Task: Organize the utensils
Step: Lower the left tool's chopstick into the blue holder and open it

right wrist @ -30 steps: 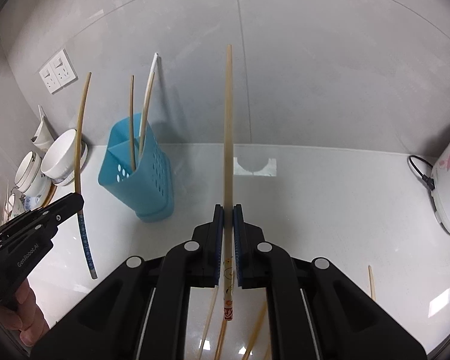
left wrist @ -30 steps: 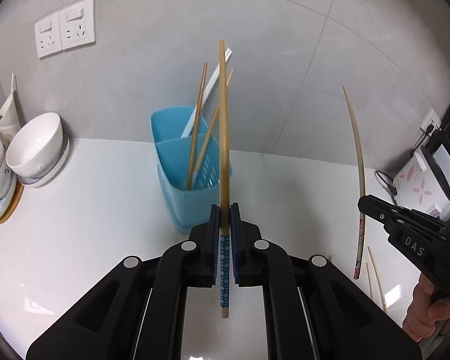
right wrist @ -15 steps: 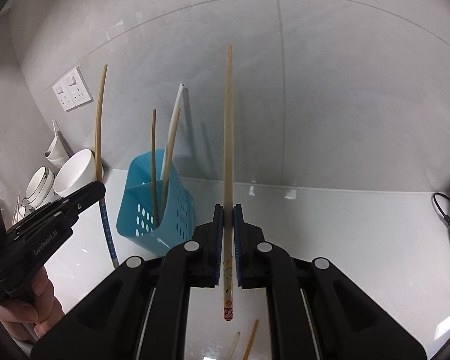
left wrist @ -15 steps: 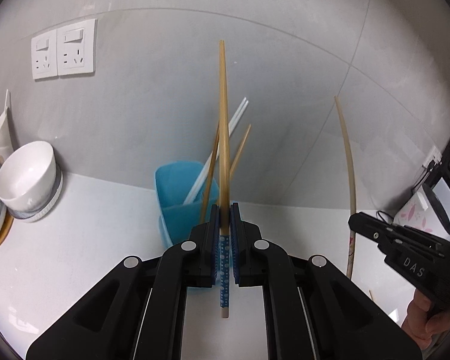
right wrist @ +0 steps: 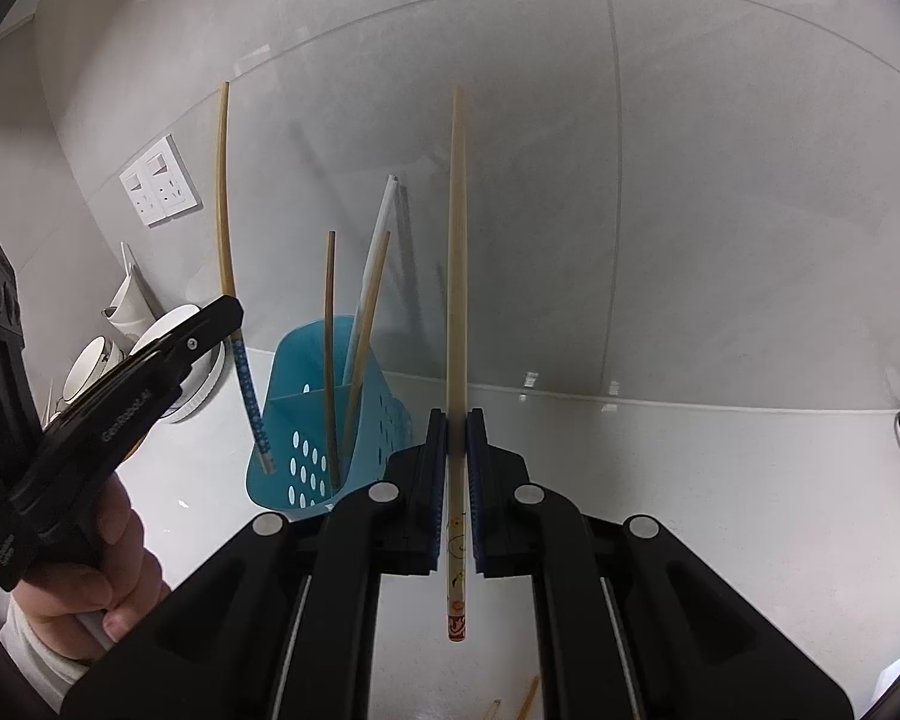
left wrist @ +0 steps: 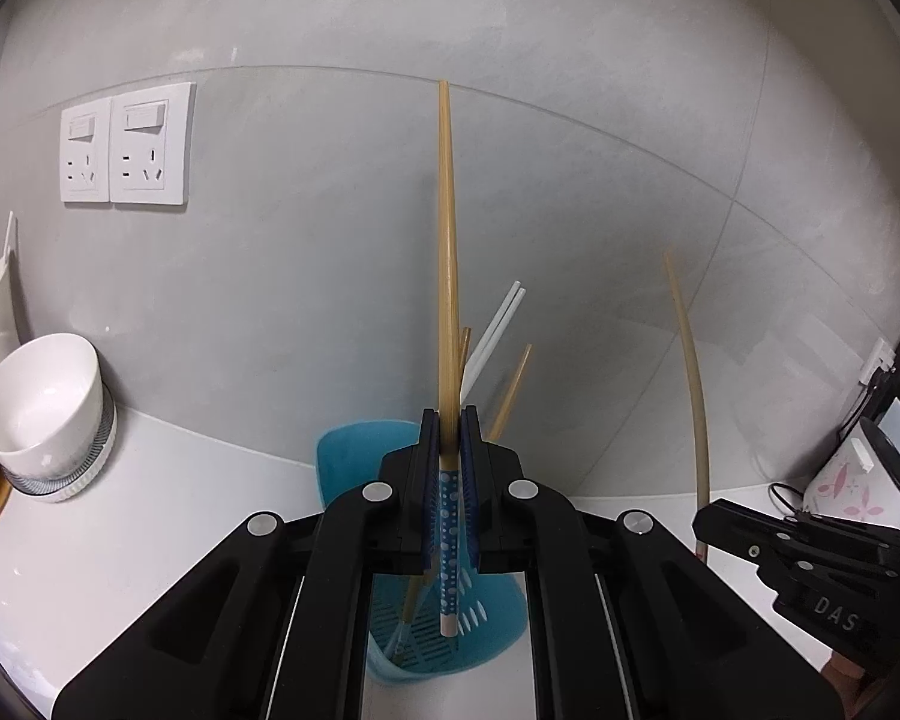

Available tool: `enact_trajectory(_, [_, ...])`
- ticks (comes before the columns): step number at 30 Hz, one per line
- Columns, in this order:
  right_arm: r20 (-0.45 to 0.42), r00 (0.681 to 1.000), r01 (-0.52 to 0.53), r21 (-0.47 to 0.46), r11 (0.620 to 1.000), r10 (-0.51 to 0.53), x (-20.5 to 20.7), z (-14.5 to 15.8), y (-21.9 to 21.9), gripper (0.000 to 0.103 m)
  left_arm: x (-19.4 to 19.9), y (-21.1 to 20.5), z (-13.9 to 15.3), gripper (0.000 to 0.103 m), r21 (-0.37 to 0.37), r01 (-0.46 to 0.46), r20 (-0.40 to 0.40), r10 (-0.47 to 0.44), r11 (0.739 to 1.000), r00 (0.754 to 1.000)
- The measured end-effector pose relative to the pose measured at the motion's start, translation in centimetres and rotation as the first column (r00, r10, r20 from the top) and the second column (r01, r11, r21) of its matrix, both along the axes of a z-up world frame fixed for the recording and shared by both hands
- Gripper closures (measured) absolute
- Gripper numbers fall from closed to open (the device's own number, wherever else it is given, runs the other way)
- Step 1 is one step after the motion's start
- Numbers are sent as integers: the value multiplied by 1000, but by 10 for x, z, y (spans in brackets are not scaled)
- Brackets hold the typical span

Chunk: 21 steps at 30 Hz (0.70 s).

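Note:
My left gripper (left wrist: 449, 420) is shut on a wooden chopstick with a blue dotted handle (left wrist: 447, 276), held upright; its lower end hangs over the opening of the blue utensil holder (left wrist: 342, 450). The right wrist view shows the same gripper (right wrist: 222, 315) and chopstick (right wrist: 225, 204) just left of the holder (right wrist: 306, 420). My right gripper (right wrist: 456, 420) is shut on a wooden chopstick with a cartoon-print handle (right wrist: 456, 252), upright, right of the holder and above the counter. The holder has two wooden chopsticks and a white pair (right wrist: 375, 234) in it.
White bowls (left wrist: 42, 414) are stacked at the left on the white counter (left wrist: 150, 510). Wall sockets (left wrist: 123, 150) sit on the grey tiled wall. A white appliance with a pink flower print (left wrist: 846, 480) stands at the right. Loose chopsticks (right wrist: 528, 696) lie near the front edge.
Both grippers have moved toward the wall and the holder. The left chopstick's lower end now hangs over the holder's opening. Both stay shut on their chopsticks.

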State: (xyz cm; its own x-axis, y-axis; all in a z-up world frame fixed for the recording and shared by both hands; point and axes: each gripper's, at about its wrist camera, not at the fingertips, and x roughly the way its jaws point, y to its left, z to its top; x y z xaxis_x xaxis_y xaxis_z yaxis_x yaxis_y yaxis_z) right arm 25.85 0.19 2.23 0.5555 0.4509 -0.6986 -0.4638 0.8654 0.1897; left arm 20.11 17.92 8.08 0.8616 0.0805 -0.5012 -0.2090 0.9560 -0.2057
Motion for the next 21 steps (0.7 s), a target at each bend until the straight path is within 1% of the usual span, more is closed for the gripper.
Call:
enact_trajectory(4, [-8, 1000, 4, 5, 1000, -4, 2, -3, -2, 97, 3, -3, -10, 97, 40, 3, 32, -4, 999, 999])
enact_trajectory(5, [-10, 1000, 5, 7, 1000, -5, 3, -4, -2, 97, 3, -4, -12, 97, 41, 8, 36, -9, 999, 999])
enact_trajectory(6, [-12, 1000, 7, 7, 1000, -7, 3, -5, -3, 97, 4, -5, -15, 97, 43, 8, 38, -10, 999, 999])
enact_trajectory(9, [-17, 1000, 11, 9, 1000, -10, 5, -6, -3, 97, 6, -9, -24, 97, 84, -5, 39, 1, 996, 999])
enact_trajectory(13, [-19, 1000, 12, 2, 1000, -12, 4, -10, -4, 97, 6, -16, -34, 97, 117, 5, 42, -10, 993, 999])
enact_trajectory(21, [-30, 999, 20, -8, 1000, -20, 6, -14, -4, 97, 9, -19, -53, 97, 115, 25, 2, -26, 993, 1000])
